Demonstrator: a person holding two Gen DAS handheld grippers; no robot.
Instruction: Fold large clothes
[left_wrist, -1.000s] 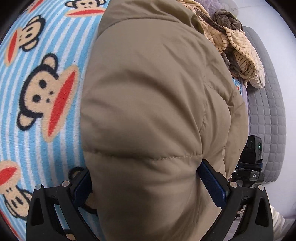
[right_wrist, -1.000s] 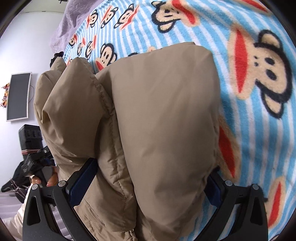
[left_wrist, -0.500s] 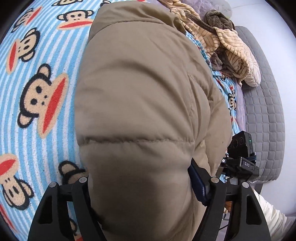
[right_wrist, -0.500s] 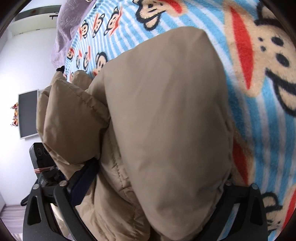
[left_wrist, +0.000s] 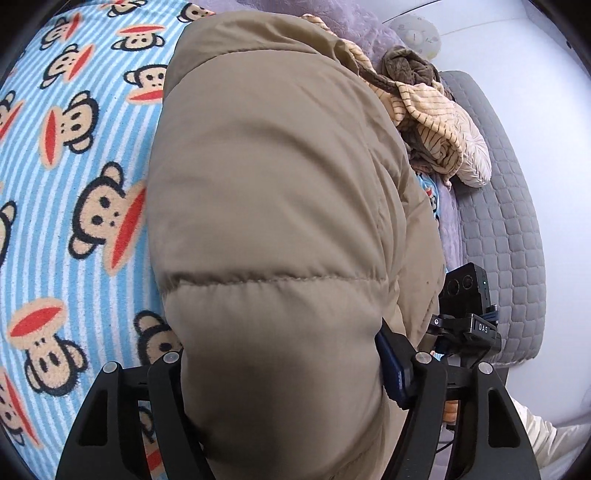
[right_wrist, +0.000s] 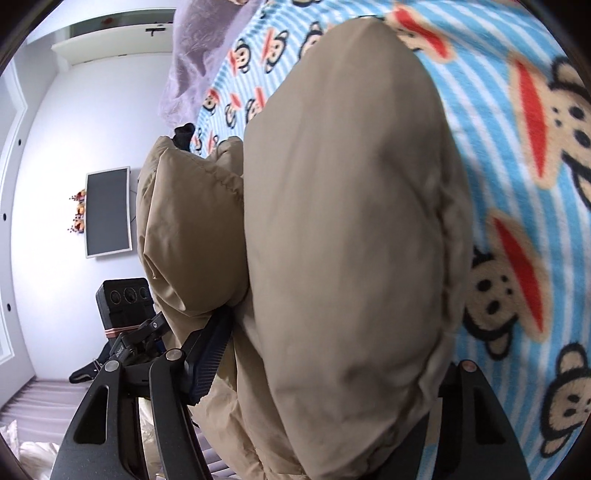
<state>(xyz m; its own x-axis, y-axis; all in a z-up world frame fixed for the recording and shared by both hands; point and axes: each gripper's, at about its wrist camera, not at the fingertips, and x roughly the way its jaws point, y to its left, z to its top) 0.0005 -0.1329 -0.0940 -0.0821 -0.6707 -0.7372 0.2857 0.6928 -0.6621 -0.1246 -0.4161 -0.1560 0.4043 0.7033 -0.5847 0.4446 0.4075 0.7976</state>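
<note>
In left wrist view, over monkey blanket (left_wrist: 74, 221): left gripper (left_wrist: 284, 373) clamped on thick fold of tan puffer coat (left_wrist: 266, 206), jaws abt two-thirds apart w/ padding bulging between, just been closing. Blue pad (left_wrist: 392, 373) on one finger pressed into fabric; other finger mostly hidden behind coat. Coat fills centre of frame, lying along blanket. Beyond it, near top: striped beige cloth (left_wrist: 436, 122) heaped beside brown cloth (left_wrist: 408, 68). Grey quilted mattress (left_wrist: 506, 229) along far side. Right gripper (left_wrist: 467, 314) peeking from behind coat edge, fingers hidden here. In right wrist view: right gripper (right_wrist: 332, 354) also squeezing coat (right_wrist: 351, 221), jaws part open around fat bunch, just been closing, pad (right_wrist: 208, 358) tight against fabric, other finger buried behind bulge. Second lobe of coat hanging off that side. Blanket (right_wrist: 535, 166) under & past coat. Left gripper's body (right_wrist: 125, 306) low beside coat. Dark screen (right_wrist: 108, 212) on white wall.
</note>
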